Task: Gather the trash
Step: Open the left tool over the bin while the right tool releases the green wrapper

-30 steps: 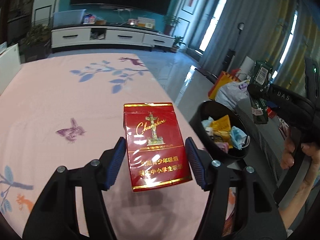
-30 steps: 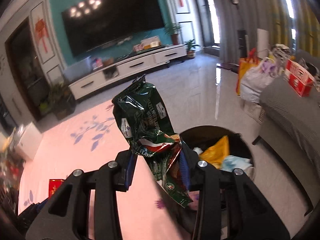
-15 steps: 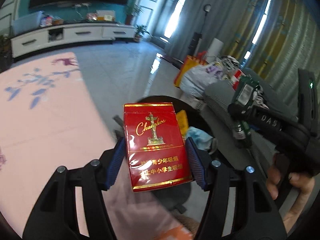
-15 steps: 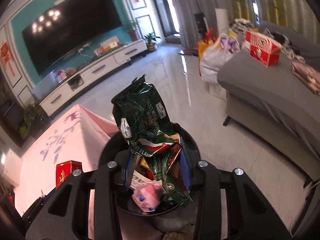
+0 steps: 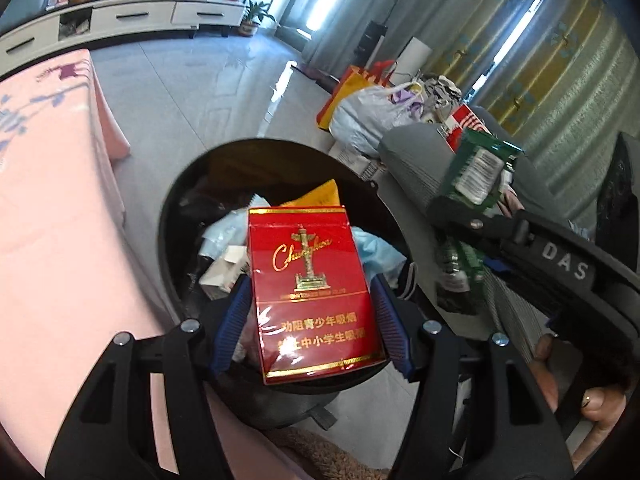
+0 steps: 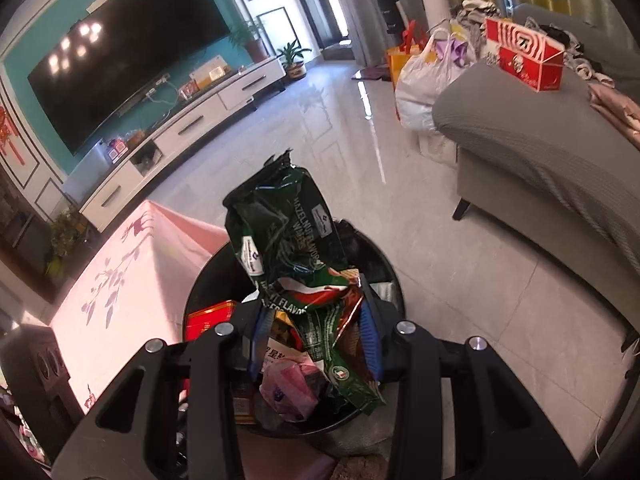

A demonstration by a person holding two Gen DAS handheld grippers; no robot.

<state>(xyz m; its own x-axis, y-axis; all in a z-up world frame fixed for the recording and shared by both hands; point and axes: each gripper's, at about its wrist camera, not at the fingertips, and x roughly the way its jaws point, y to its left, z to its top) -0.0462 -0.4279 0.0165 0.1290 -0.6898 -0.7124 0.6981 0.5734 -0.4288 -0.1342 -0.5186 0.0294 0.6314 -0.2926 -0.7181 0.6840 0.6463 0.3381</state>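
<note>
Hanging over the black trash bin (image 5: 176, 216) at frame centre, the left gripper (image 5: 310, 328) pinches an upright red cigarette pack (image 5: 312, 292); the right gripper (image 6: 314, 336) clamps a green snack wrapper (image 6: 280, 236) above the same opening.

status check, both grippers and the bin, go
Left gripper shut on red pack, right gripper shut on green wrapper. Both over black bin. Nothing blocking.

Bin (image 5: 168, 216): we see it on the floor just beside the table (image 5: 52, 240), which lies to its left.
Carton (image 5: 312, 296): over the bin's mouth.
Wrapper (image 6: 288, 248): over the bin, right of the carton.
Sofa (image 6: 540, 152): right of the bin.
Bags (image 6: 424, 76): on the floor behind the sofa.
</note>
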